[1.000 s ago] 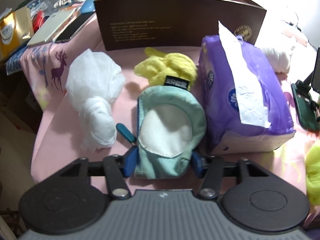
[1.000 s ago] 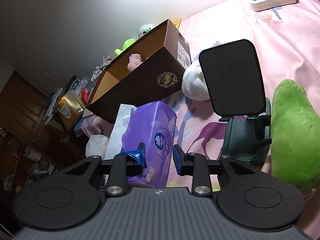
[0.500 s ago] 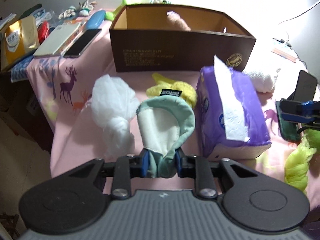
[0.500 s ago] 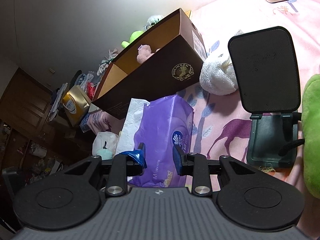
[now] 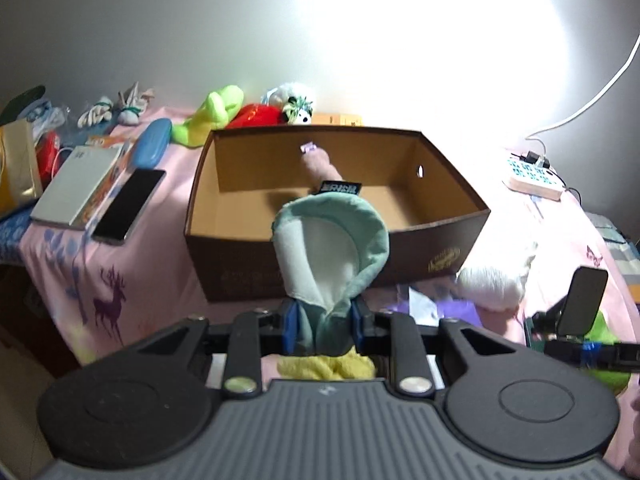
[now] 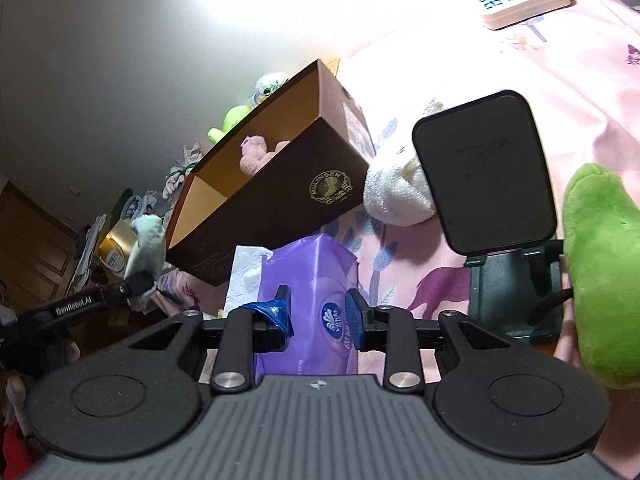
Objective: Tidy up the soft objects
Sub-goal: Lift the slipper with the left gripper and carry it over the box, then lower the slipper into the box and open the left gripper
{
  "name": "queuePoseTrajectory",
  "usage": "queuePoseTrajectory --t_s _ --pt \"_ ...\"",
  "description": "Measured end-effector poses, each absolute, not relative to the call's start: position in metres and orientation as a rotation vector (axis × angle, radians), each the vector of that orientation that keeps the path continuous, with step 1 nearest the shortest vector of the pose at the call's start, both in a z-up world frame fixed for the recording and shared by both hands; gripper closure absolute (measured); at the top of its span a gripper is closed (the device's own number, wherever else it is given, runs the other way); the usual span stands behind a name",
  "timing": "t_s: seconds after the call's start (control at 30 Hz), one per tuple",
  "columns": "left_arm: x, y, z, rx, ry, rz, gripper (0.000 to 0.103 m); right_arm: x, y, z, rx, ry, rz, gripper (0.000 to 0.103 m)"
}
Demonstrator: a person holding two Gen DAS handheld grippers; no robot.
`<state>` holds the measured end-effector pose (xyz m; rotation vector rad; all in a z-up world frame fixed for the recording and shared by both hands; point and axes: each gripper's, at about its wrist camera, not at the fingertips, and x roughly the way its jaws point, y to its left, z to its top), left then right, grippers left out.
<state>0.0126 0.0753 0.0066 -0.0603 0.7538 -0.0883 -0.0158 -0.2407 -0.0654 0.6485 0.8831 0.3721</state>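
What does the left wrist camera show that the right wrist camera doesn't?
Left only: the box's bare floor, a black phone lying flat, and a yellow cloth under the left gripper.
Right only: the right gripper, empty, and a purple tissue pack.
Both: the brown box, the pink toy inside it, and the teal slipper in the left gripper.

Mint-green pouch (image 5: 332, 236), dark-brown box (image 5: 336, 216), purple tissue pack (image 6: 316, 296), pink deer-print cloth (image 5: 108, 280).

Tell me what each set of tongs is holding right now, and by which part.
Left tongs pinch the mint-green soft slipper at its narrow bunched end. Right tongs hold nothing; the pads stand apart.
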Motion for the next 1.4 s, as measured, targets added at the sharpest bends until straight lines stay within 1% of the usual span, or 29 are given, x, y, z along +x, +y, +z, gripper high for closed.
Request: queuePoseTrajectory --t_s 0.13,0.23,0.43,0.67,0.73,0.8,1.0,1.27,1.3,1.33,1.4 --pt "0.060 0.083 0.012 -0.054 0.732 -0.081 0.079 -0.023 -0.252 -0.066 0.680 0.861 0.283 0.090" --pt "0.097 0.091 0.007 -0.062 0.755 -0.071 0.079 -0.027 -0.257 -0.066 0.699 0.842 0.227 0.090" --pt "0.165 0.107 -0.014 -0.046 0.822 -0.018 0.079 -0.032 -0.261 -0.066 0.720 0.819 0.148 0.090" --pt "0.213 0.120 -0.047 -0.015 0.919 0.041 0.078 -0.035 -0.262 -0.067 0.738 0.812 0.075 0.090" --pt "0.220 0.123 -0.055 -0.017 0.940 0.054 0.071 -0.037 -0.262 -0.067 0.738 0.811 0.062 0.090" --pt "0.224 0.125 -0.061 -0.023 0.957 0.056 0.068 -0.039 -0.262 -0.067 0.736 0.810 0.052 0.090" --pt "0.224 0.120 -0.063 -0.010 0.957 0.049 0.042 -0.039 -0.259 -0.066 0.733 0.813 0.044 0.090" --pt "0.215 0.115 -0.057 -0.003 0.949 0.062 0.041 -0.043 -0.259 -0.064 0.736 0.802 0.054 0.090" --pt "0.212 0.114 -0.055 -0.001 0.944 0.064 0.039 -0.043 -0.260 -0.063 0.737 0.802 0.056 0.090" --pt "0.209 0.113 -0.052 0.007 0.931 0.075 0.034 -0.044 -0.261 -0.064 0.738 0.801 0.059 0.090" --pt "0.201 0.112 -0.044 0.032 0.899 0.095 0.034 -0.046 -0.262 -0.064 0.739 0.800 0.065 0.090"
